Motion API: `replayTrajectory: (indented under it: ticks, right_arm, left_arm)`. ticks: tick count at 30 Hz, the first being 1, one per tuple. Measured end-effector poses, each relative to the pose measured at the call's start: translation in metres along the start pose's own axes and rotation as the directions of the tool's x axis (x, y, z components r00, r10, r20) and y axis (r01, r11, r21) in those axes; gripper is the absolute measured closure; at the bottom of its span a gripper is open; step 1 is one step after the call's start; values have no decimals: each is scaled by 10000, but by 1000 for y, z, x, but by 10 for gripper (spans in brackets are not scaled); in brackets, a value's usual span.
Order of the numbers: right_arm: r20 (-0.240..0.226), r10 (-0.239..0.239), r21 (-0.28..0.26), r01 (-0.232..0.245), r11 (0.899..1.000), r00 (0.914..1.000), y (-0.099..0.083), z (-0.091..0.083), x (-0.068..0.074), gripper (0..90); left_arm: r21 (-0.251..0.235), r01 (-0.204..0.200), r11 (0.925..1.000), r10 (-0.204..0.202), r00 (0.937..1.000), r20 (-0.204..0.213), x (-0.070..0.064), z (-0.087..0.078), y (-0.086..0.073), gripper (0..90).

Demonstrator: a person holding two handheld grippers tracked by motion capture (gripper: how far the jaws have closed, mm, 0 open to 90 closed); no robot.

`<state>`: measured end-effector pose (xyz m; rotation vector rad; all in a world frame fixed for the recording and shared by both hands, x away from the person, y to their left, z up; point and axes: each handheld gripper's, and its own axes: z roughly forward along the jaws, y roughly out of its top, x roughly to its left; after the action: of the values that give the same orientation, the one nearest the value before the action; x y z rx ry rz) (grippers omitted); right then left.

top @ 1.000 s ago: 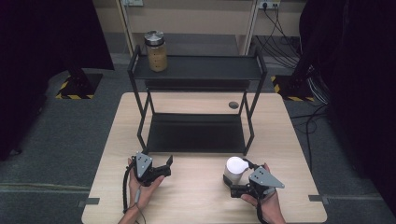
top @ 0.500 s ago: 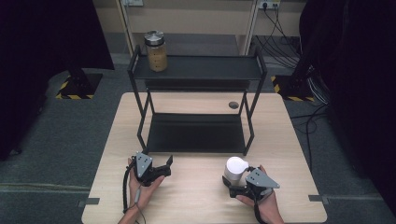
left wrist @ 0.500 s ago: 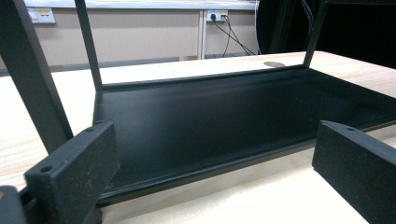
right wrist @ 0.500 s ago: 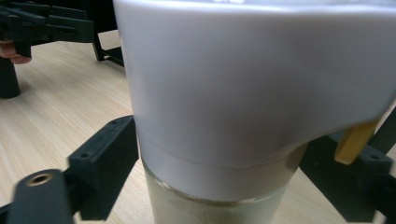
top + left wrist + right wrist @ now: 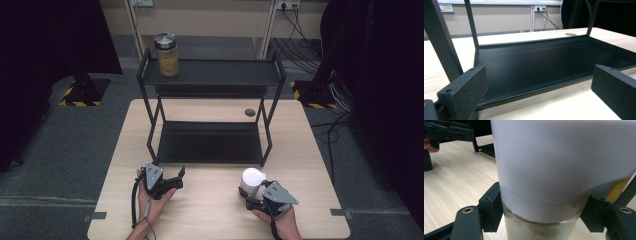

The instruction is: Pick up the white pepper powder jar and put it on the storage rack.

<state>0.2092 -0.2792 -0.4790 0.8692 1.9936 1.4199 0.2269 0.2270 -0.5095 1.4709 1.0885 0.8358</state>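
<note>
A glass jar with a tall white lid [image 5: 251, 178] stands on the wooden table [image 5: 210, 212] near its front right. My right gripper [image 5: 251, 194] is shut on it. In the right gripper view both jaws press the glass body just under the white lid [image 5: 554, 157], and pale powder shows inside the glass. My left gripper [image 5: 179, 179] rests open at the front left with nothing between its jaws. The left gripper [image 5: 536, 87] faces the lower shelf [image 5: 544, 60] of a black two-tier rack [image 5: 210, 142]. A second jar with brown contents [image 5: 167, 55] stands on the rack's top shelf, at its left end.
The rack fills the middle of the table, and its upright posts [image 5: 152, 125] frame the lower shelf. A dark round grommet [image 5: 249, 112] sits in the tabletop behind the rack. Cables and a dark stand [image 5: 320, 80] lie on the floor at the back right.
The right gripper with the white-lidded jar has shifted very slightly toward the table's front edge. The left gripper has stayed where it was.
</note>
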Motion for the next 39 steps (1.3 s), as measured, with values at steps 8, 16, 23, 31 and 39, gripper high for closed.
replayTrajectory:
  ticks: [8,16,23,31,39]
  right_arm:
    - [-152,5,185,-2,9998,9999,5,-2,2,309]
    - [-200,179,3,-179,9998,9996,10,-4,2,310]
    - [19,222,-837,-219,9962,9998,25,-14,2,311]
    - [373,278,-1617,-214,9866,9989,52,-19,0,311]
    - [614,318,-1876,-197,9821,9976,76,-14,-8,311]
  left_arm:
    - [-5,-38,10000,38,10000,6,0,0,0,0]
    - [4,-14,10000,14,10000,17,0,0,0,0]
    - [36,6,10000,-6,10000,8,0,0,1,0]
    - [62,50,10000,-50,10000,2,0,1,1,0]
    - [69,15,10000,-16,10000,66,1,1,1,0]
